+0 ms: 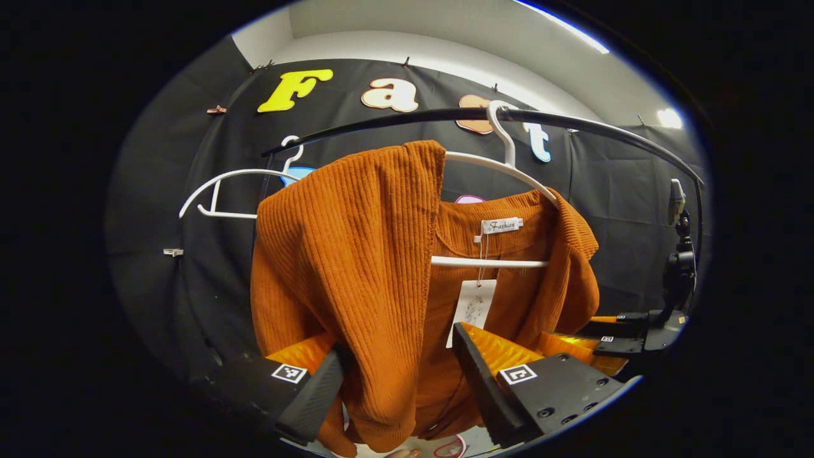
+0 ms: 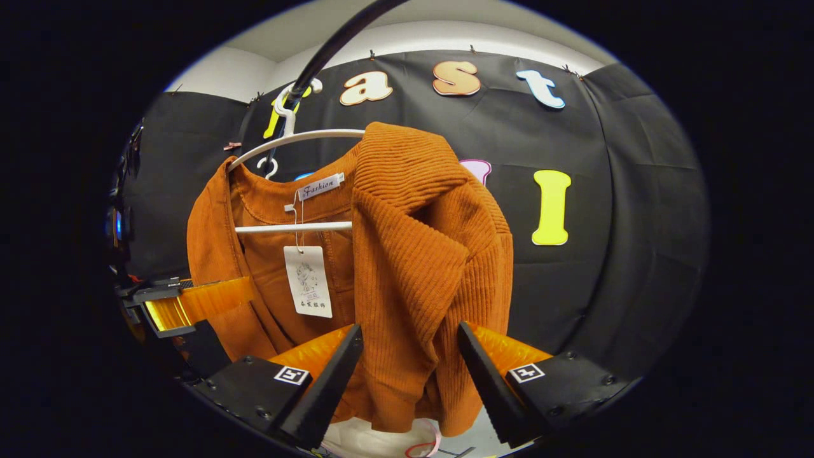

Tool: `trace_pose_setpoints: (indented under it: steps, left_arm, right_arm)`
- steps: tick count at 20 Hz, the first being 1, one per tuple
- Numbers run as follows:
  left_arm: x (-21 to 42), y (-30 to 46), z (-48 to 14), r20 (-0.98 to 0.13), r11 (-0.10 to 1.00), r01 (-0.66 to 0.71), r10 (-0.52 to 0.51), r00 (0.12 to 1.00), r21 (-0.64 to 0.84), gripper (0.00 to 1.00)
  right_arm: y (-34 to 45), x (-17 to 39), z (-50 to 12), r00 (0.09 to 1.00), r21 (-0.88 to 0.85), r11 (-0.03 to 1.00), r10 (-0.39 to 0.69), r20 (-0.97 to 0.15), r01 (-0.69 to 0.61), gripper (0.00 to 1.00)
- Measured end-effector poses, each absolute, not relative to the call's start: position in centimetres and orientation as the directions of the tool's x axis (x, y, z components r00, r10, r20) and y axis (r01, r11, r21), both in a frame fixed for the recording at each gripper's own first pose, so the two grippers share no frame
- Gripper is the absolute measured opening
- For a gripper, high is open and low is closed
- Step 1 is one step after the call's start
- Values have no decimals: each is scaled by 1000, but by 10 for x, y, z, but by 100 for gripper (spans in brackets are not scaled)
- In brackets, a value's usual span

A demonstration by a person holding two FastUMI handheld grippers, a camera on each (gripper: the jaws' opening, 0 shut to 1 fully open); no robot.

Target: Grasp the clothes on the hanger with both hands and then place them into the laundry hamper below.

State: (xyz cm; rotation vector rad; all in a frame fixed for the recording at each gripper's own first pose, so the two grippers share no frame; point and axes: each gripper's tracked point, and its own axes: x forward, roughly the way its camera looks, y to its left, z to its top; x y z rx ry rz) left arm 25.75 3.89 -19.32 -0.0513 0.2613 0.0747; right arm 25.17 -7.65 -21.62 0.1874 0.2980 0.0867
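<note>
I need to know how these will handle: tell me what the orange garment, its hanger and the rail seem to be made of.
Orange cardigan: looks like a ribbed knit, matte and soft, judging by its fine vertical ribs and limp folds.
White hanger: probably plastic or coated wire, a smooth, thin, evenly white rod.
Black rail: likely a painted or coated metal tube, with a slight sheen along its length.

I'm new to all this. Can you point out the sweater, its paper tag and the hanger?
sweater (image 2: 413, 254), right gripper view, on the ribbed front panel.
tag (image 2: 308, 280), right gripper view, on the card's middle.
hanger (image 1: 489, 261), left gripper view, on its lower bar.
</note>
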Motion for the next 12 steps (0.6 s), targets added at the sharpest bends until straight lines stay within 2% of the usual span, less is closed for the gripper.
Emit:
trace_pose_setpoints:
  steps: [3,6,7,8,10,11,12]
  left_arm:
    - [264,40,-197,-266,993,-109,92,960,-49,94]
    - [268,40,-198,-252,989,-139,124,960,-44,94]
    - [270,40,-199,-250,989,-146,132,959,-38,94]
    - [273,42,-201,-249,988,-151,140,958,-27,94]
    - [278,40,-203,-248,990,-136,125,961,-29,93]
    - [284,38,-204,-245,991,-122,106,964,-47,87]
    - [284,48,-201,-231,986,-158,143,962,-49,60]
  right_arm:
    - [-62,265,-215,952,205,974,147,-268,-93,96]
    - [-65,285,-216,959,193,978,122,-255,-74,96]
    - [-73,291,-215,963,185,981,105,-249,-59,81]
    - [-79,297,-215,965,181,982,92,-246,-48,72]
    - [-85,307,-214,966,183,982,97,-240,-53,69]
    - [-92,317,-218,968,168,985,86,-235,-46,67]
    - [-104,318,-206,975,144,989,71,-212,-41,38]
